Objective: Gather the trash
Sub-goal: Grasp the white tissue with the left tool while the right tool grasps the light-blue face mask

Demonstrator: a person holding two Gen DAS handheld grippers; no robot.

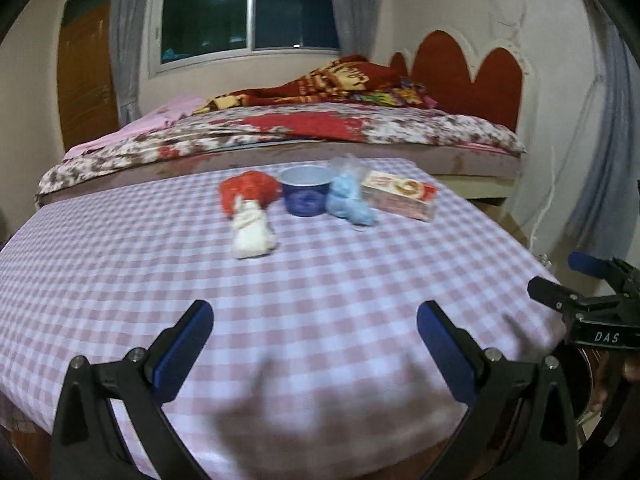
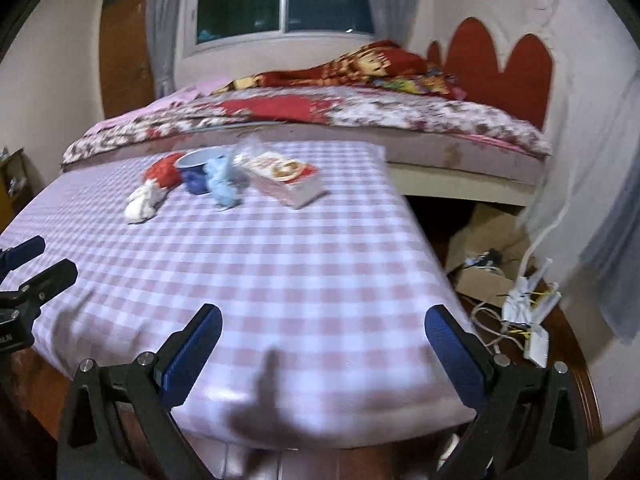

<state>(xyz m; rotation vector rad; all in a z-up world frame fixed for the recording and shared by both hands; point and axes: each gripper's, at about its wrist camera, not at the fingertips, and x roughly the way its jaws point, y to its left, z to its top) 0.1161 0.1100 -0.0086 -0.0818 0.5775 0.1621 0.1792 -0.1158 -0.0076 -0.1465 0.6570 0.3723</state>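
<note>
- Both hand-held grippers, left (image 1: 315, 322) and right (image 2: 323, 326), I am holding spread apart, gripping nothing, above the counter's (image 1: 280, 300) near edge.
- Trash is lying at the far side: red-and-white wad (image 1: 250, 210), blue cup (image 1: 306, 194), blue wad (image 1: 350, 202), carton (image 1: 400, 196).

A table (image 1: 120, 280) draped in a pink-and-white checked cloth filled the near ground. Beyond its far edge stood a bed (image 1: 400, 160) with a floral cover (image 1: 460, 128), a red patterned blanket (image 1: 340, 80) heaped near the red scalloped headboard (image 1: 468, 76) at far right. A dark window (image 1: 248, 8) sat in the far wall between grey curtains (image 1: 124, 40), with a brown door (image 1: 84, 72) at far left. To the right of the table, a cardboard box (image 2: 484, 236) and a white router with tangled cables (image 2: 528, 316) lay on the floor.
</note>
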